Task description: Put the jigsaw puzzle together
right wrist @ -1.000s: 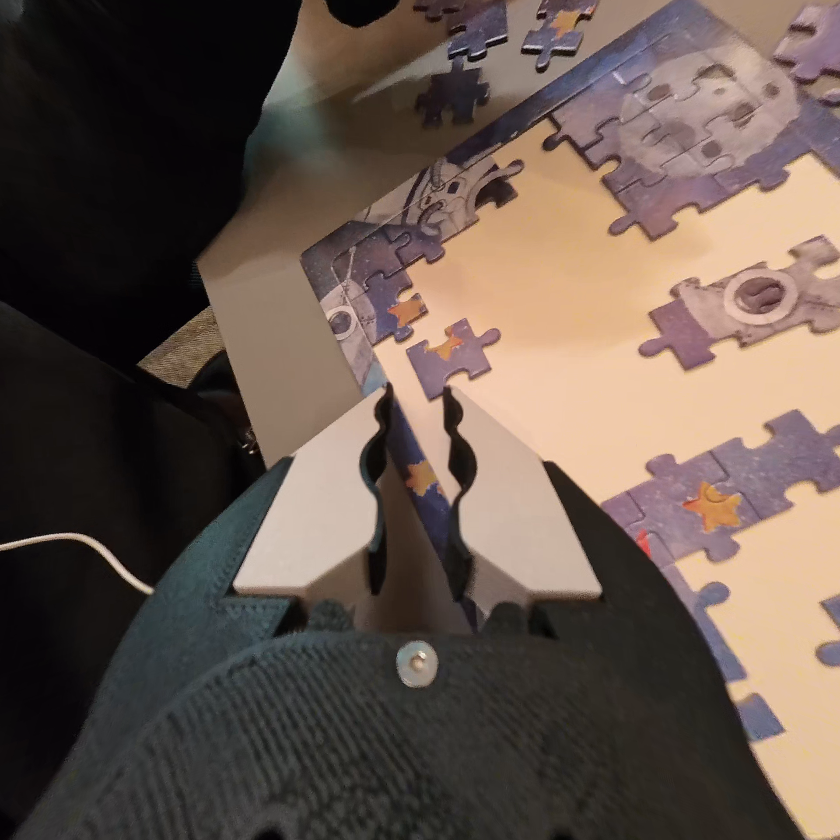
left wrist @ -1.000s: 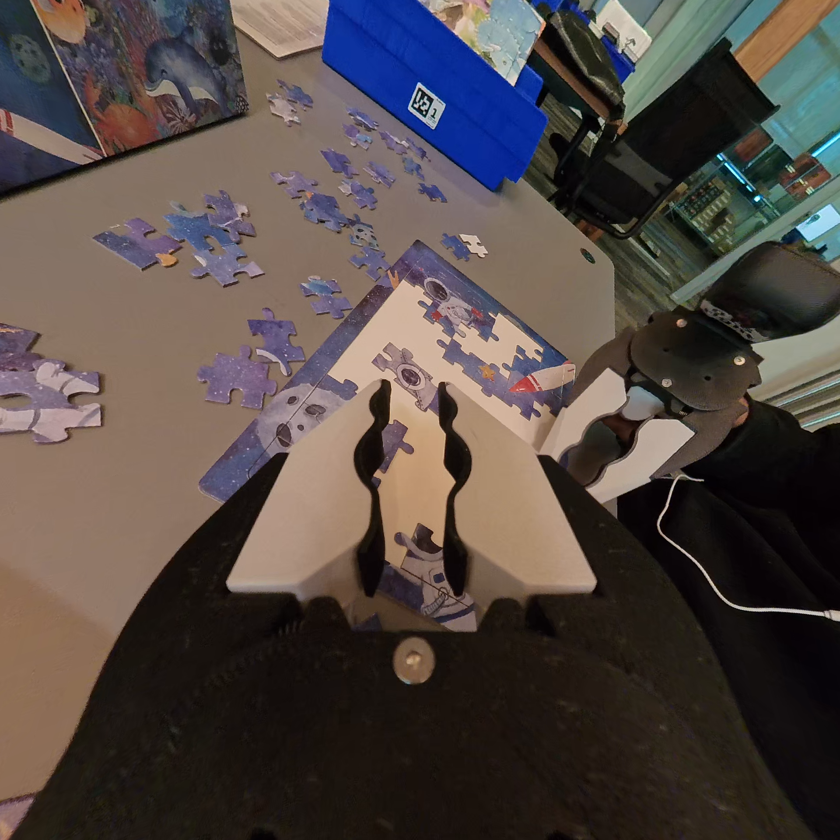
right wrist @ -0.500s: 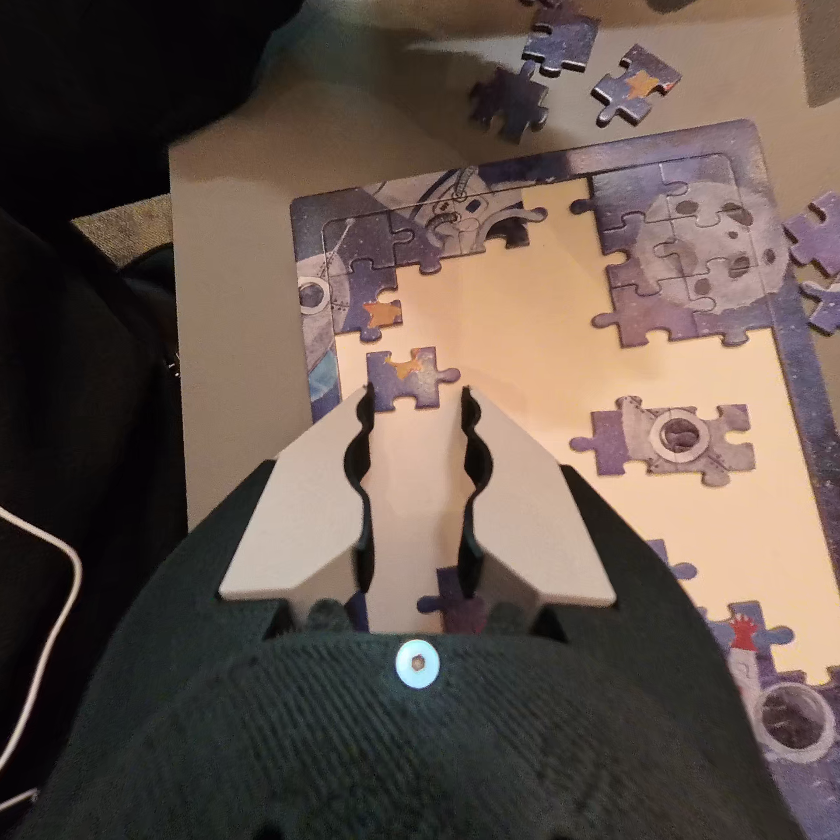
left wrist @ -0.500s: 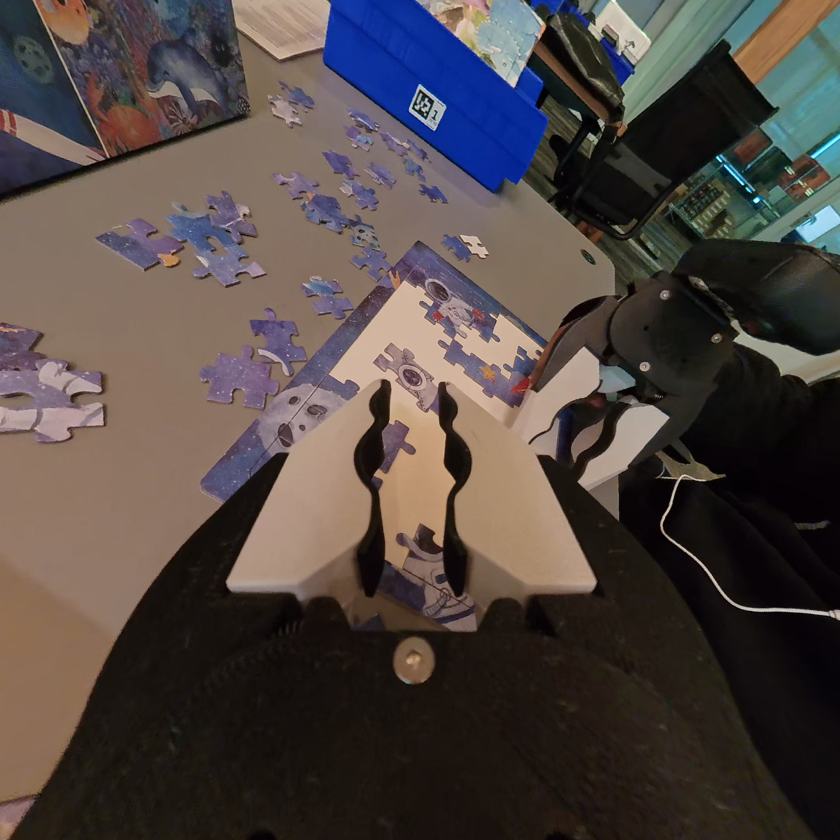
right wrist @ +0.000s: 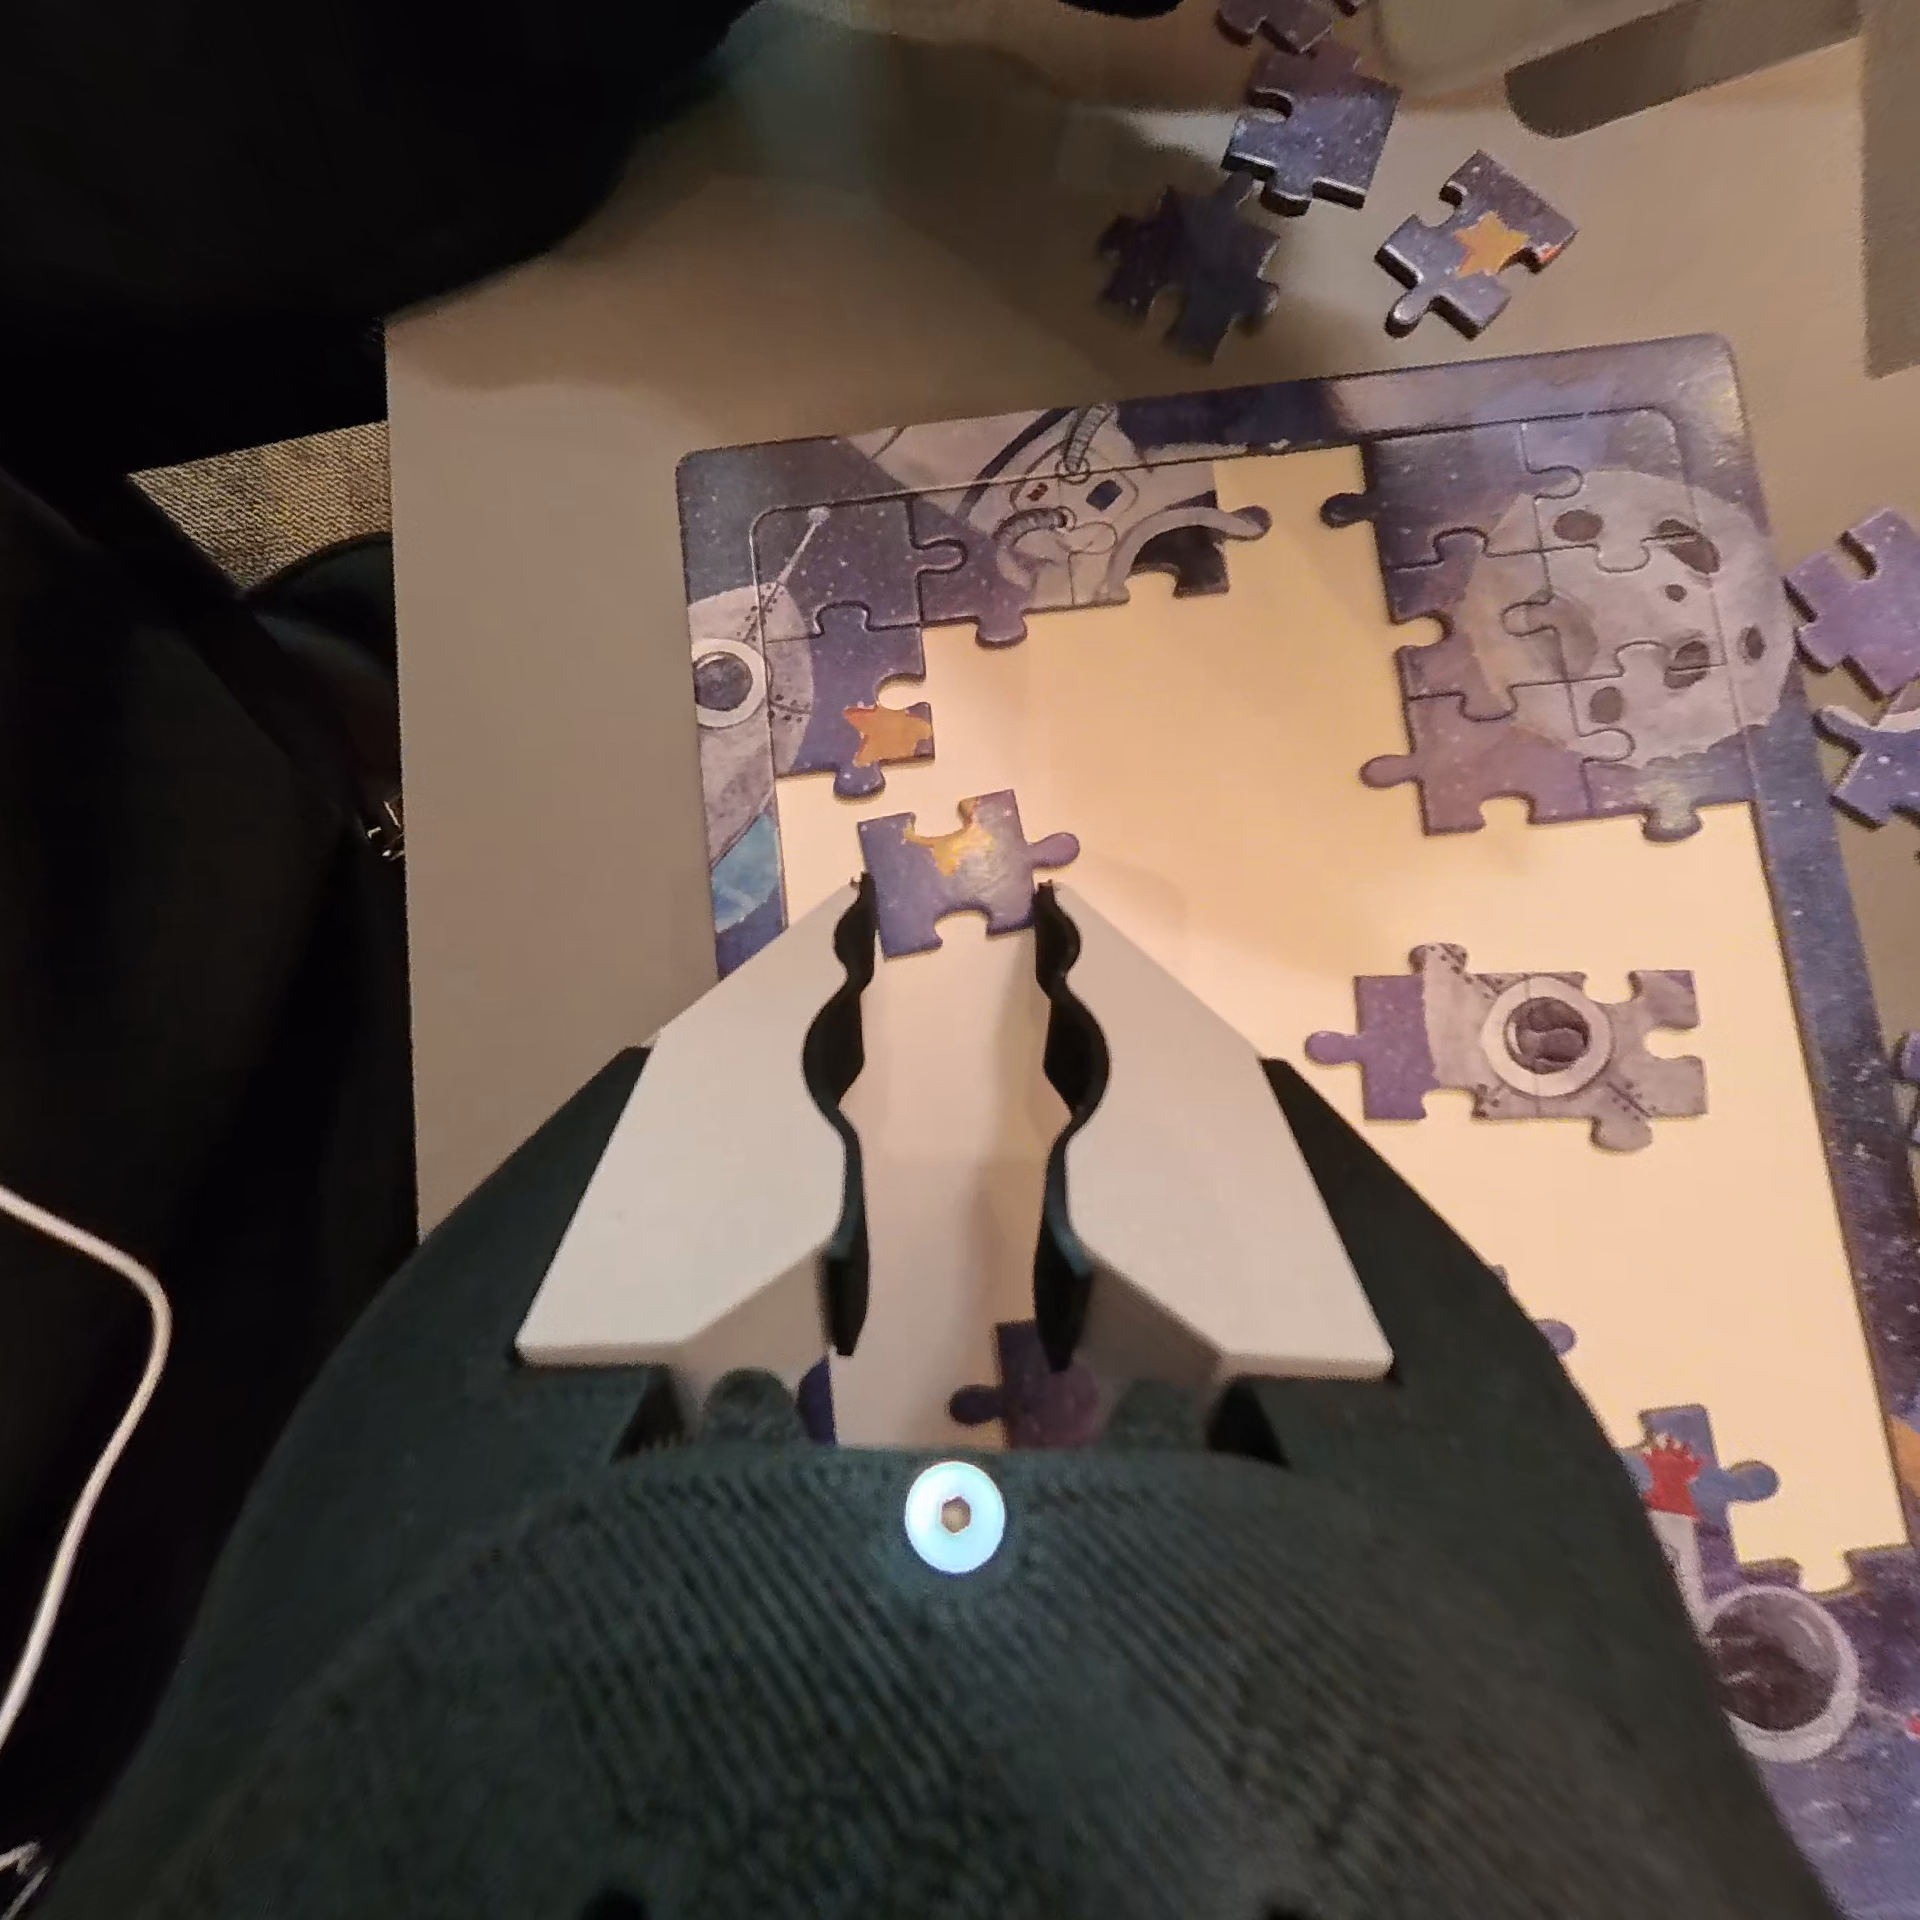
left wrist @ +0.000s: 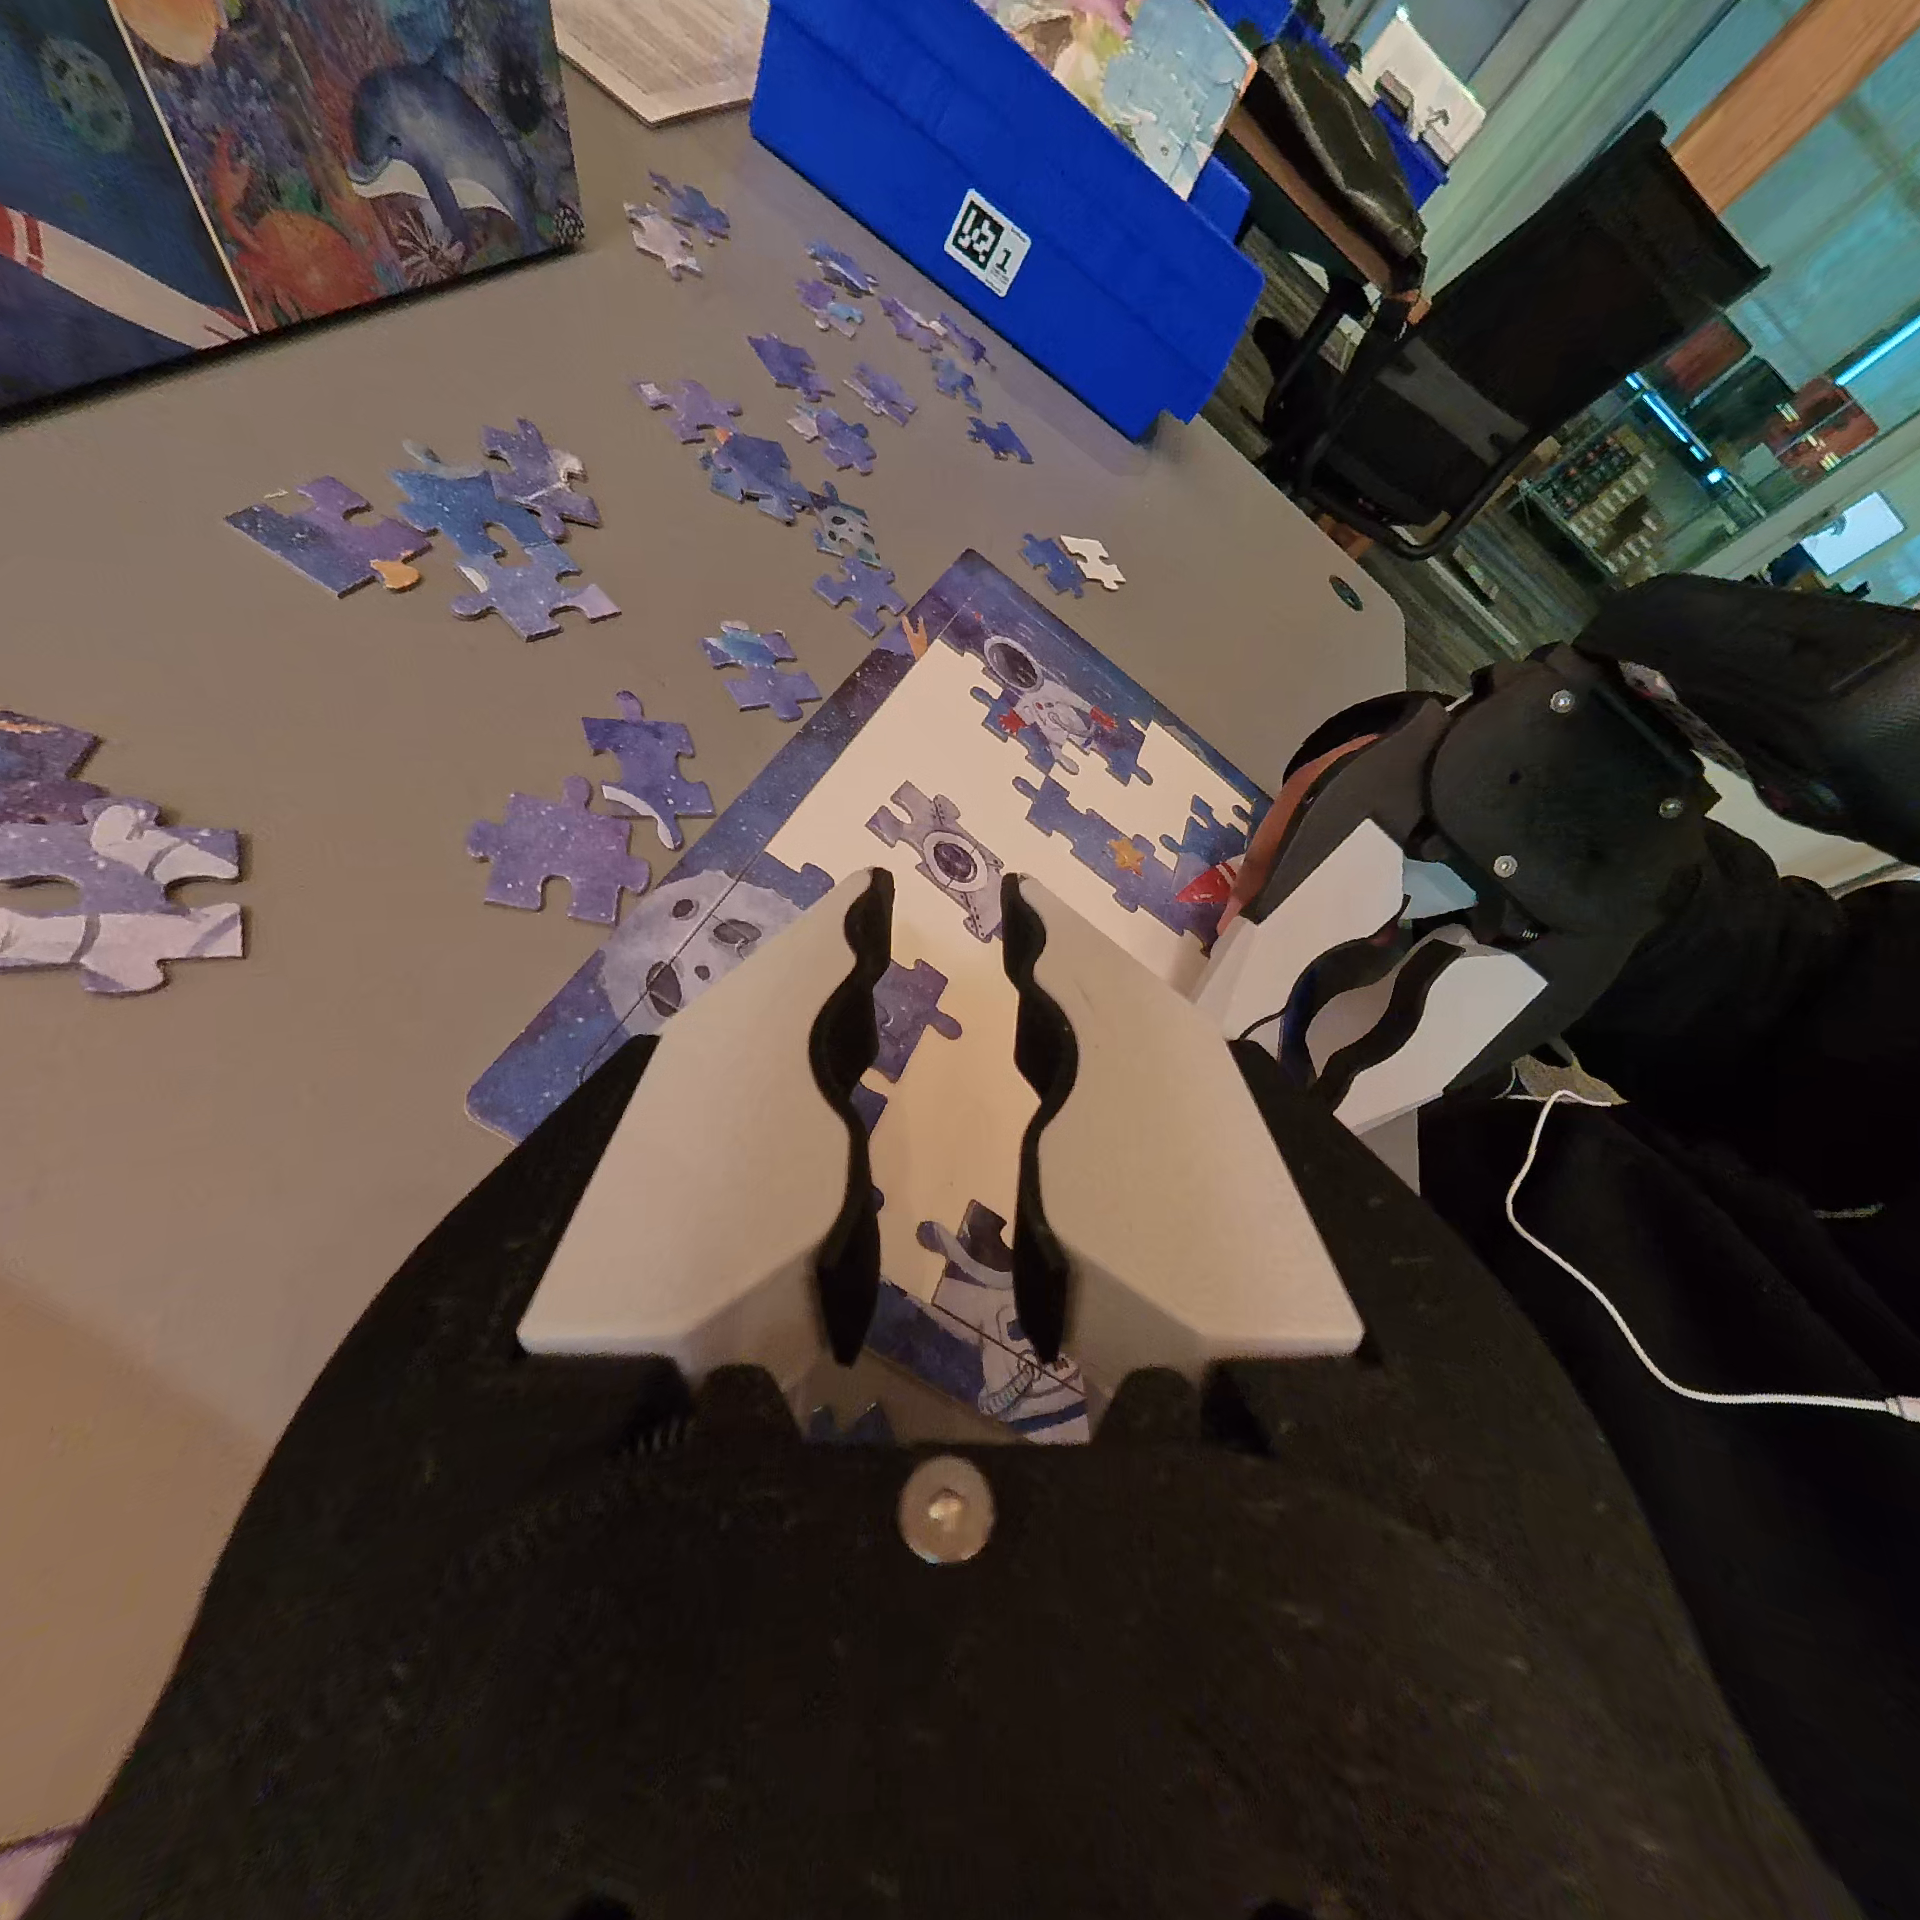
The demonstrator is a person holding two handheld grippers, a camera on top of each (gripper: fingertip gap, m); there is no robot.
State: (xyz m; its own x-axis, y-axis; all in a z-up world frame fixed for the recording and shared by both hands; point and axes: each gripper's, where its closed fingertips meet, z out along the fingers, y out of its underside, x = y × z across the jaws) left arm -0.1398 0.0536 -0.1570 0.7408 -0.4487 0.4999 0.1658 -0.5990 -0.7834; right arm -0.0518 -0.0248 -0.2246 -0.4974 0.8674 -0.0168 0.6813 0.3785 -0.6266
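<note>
My right gripper (right wrist: 951, 894) has its fingers pinching a blue puzzle piece with a yellow star (right wrist: 961, 862), low over the cream inside of the puzzle tray (right wrist: 1143, 790), near its left border. My left gripper (left wrist: 940, 894) hangs above the tray's near end, fingers a little spread with nothing between them. Loose pieces (left wrist: 561, 857) lie scattered on the grey surface (left wrist: 260, 1091).

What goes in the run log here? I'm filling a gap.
left gripper: open, empty, above puzzle tray | right gripper: fingertips on both sides of star piece in tray
</note>
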